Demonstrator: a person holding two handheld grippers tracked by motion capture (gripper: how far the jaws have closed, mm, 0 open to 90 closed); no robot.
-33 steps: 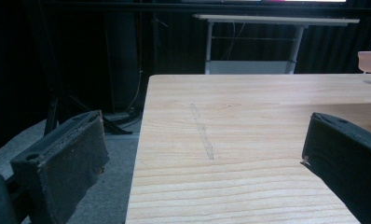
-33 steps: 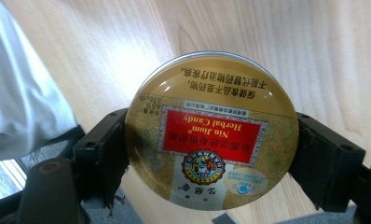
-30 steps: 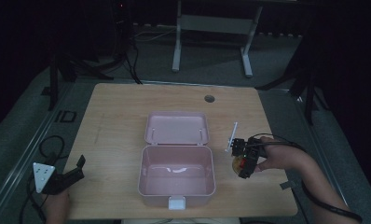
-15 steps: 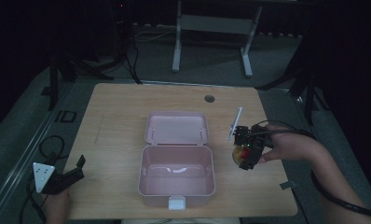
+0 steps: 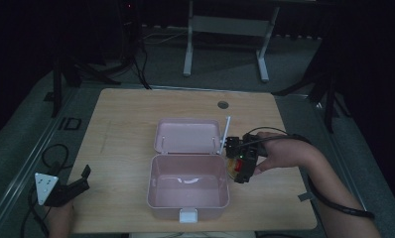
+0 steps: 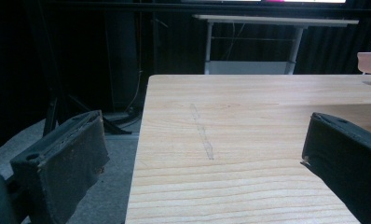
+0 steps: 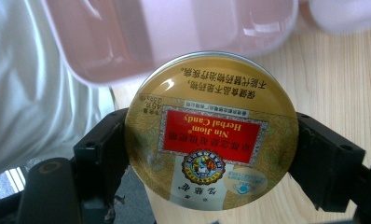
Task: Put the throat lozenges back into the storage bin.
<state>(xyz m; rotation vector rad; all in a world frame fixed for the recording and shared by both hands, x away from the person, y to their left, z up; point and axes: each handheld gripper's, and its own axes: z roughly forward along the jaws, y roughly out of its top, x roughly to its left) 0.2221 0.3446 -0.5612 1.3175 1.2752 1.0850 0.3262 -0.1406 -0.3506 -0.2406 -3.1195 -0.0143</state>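
Tin [image 7: 211, 133] of herbal candy sits clamped between the right tongs [image 5: 242, 161], just beside the open pink box [image 5: 188, 191]; packing seems unfinished. Left tongs [image 6: 207, 158] gape empty over the worktop [image 5: 126, 124].

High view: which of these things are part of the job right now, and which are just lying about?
In the job:
- candy tin, clamped in the right tongs
- open pink box, beside the tin

Lying about:
- white stick leaning by the box lid
- left tongs, open, idle at the table's near left corner
- table grommet
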